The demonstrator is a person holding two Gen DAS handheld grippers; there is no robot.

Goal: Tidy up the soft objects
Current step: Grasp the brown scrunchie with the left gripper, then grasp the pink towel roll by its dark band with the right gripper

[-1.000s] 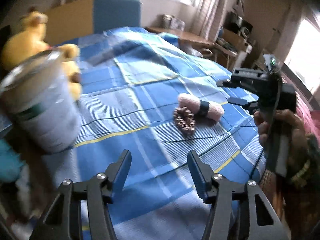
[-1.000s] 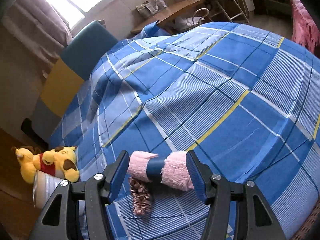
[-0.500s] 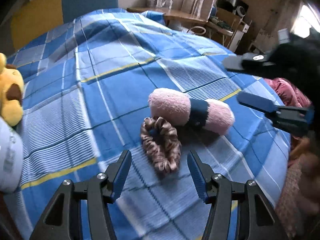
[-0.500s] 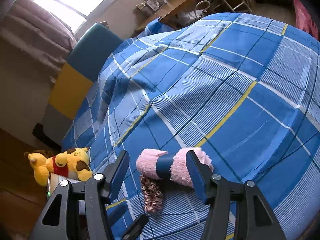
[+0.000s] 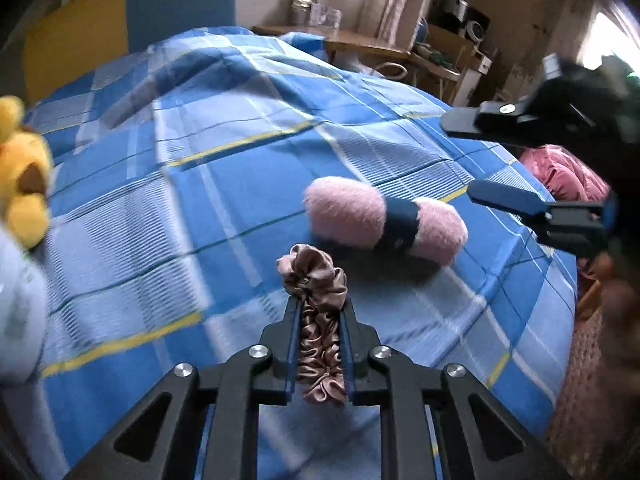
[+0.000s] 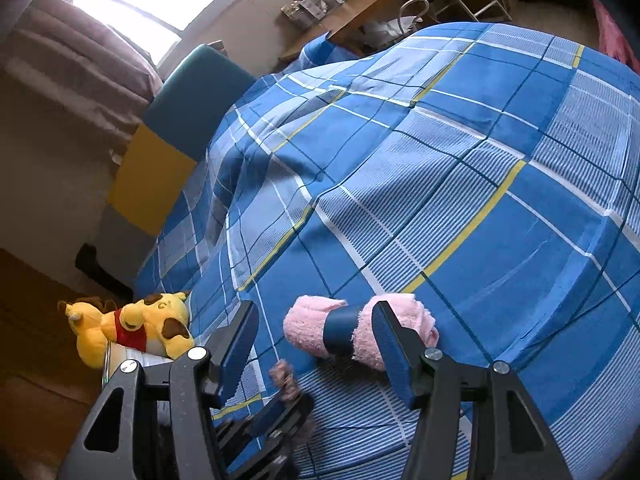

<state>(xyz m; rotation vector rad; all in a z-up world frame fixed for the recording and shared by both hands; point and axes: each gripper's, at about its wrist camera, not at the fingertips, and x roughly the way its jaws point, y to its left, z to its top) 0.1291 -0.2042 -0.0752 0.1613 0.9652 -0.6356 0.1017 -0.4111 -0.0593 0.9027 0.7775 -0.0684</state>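
Bed, blue plaid cover [image 5: 240, 208]: it filled most of both wrist views and carried every soft item we listed.

Headboard, blue and yellow panels [image 6: 168, 152]: upper left of the right wrist view, beyond the bed's far end.

Plush toy, yellow with red scarf [image 6: 136, 328]: lower left of the right wrist view, lying at the bed's edge against a pale container [image 6: 132, 360] that we could see only in part.

Rolled pink towel, dark band round its middle [image 5: 384, 220]: centre of the left wrist view, lying flat on the cover, untouched.

Right gripper [image 6: 316, 344]: its jaws stood apart and empty, the towel lying ahead between their tips with neither pad touching it. In the left wrist view it hung at the right edge, above and beside the towel.

Left gripper [image 5: 320, 320]: lower centre of its own view, clamped on the scrunchie.

Scrunchie, brown satin [image 5: 316, 280]: lower centre of the left wrist view, squeezed between the left pads with its far end bunched out beyond the tips, just beside the towel and resting on the cover.

Step in hand, as we judged it: the scrunchie grasp was made, the lift not yet begun. The next move called for raising it clear without snagging the cover or nudging the towel, then carrying it to wherever the soft things were being gathered; we could not tell where.
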